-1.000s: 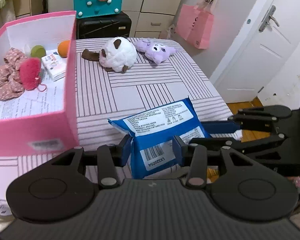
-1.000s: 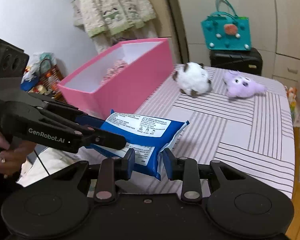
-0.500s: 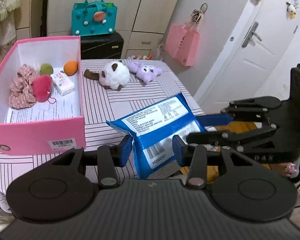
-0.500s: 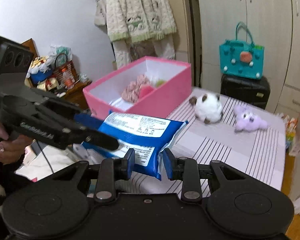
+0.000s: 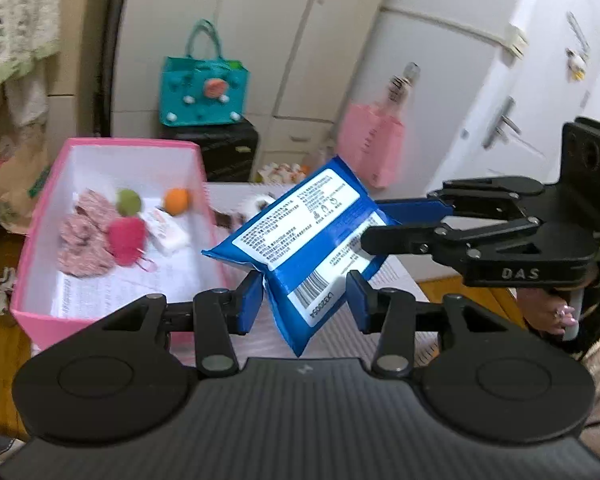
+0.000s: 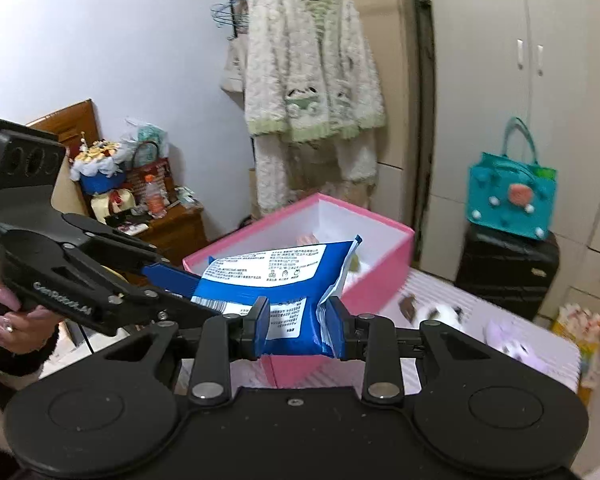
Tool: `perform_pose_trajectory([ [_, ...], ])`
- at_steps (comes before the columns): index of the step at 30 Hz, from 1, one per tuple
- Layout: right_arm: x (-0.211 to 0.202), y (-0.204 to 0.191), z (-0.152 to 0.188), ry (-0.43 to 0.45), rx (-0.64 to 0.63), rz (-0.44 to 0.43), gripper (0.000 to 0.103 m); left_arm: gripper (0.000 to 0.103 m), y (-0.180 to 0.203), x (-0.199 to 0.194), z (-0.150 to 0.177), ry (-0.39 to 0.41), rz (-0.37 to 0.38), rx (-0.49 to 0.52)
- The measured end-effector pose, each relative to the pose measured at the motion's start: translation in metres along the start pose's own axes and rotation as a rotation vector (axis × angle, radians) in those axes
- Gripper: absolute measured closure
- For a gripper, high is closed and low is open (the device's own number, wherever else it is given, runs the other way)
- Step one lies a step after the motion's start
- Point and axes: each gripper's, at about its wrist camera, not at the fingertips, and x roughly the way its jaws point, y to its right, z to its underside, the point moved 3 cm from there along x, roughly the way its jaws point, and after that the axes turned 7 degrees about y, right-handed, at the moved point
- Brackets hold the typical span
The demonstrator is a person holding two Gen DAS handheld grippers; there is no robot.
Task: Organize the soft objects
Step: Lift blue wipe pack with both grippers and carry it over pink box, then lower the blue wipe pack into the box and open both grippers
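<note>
Both grippers grip one blue packet [image 5: 300, 240] and hold it in the air, clear of the striped table [image 5: 396, 276]. The left gripper [image 5: 305, 301] is partly closed, its blue pads pressing the packet's barcode end from both sides. The right gripper [image 6: 298, 326] is closed almost fully, pinching the opposite end, where the sealed edge crumples between its pads. In the left wrist view the right gripper [image 5: 374, 226] reaches in from the right side and meets the packet's far end.

The packet hangs tilted, label side up, just beside the open pink box [image 5: 112, 320], which sits at the table's left edge. Inside the box lie a pink patterned cloth [image 5: 82, 240], a red fluffy ball [image 5: 126, 236], a green ball [image 5: 129, 202], an orange ball [image 5: 177, 201] and a small white pack [image 5: 168, 232].

Farther back on the table sit a white and brown plush [image 6: 436, 314] and a purple plush [image 6: 514, 338], both blurred. A teal bag [image 6: 508, 204] stands on a black suitcase [image 6: 504, 268] behind the table.
</note>
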Motion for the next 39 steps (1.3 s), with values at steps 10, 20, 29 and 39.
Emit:
perform_pose_trajectory([
  [10,0.091,0.009,-0.019,-0.051,0.07,-0.127,0.066,0.06,-0.09,0.026,-0.027,0.01,-0.154,-0.126],
  [20,0.156,0.018,0.003,-0.169,0.132,-0.132,0.066,0.059,-0.153,0.083,-0.02,-0.162,-0.244,-0.19],
  [29,0.168,0.01,0.013,-0.237,0.111,-0.13,0.071,0.072,-0.162,0.118,-0.017,-0.295,-0.175,-0.172],
  [39,0.138,0.02,0.017,-0.236,0.131,-0.101,0.07,0.07,-0.157,0.107,-0.017,-0.284,-0.249,-0.068],
])
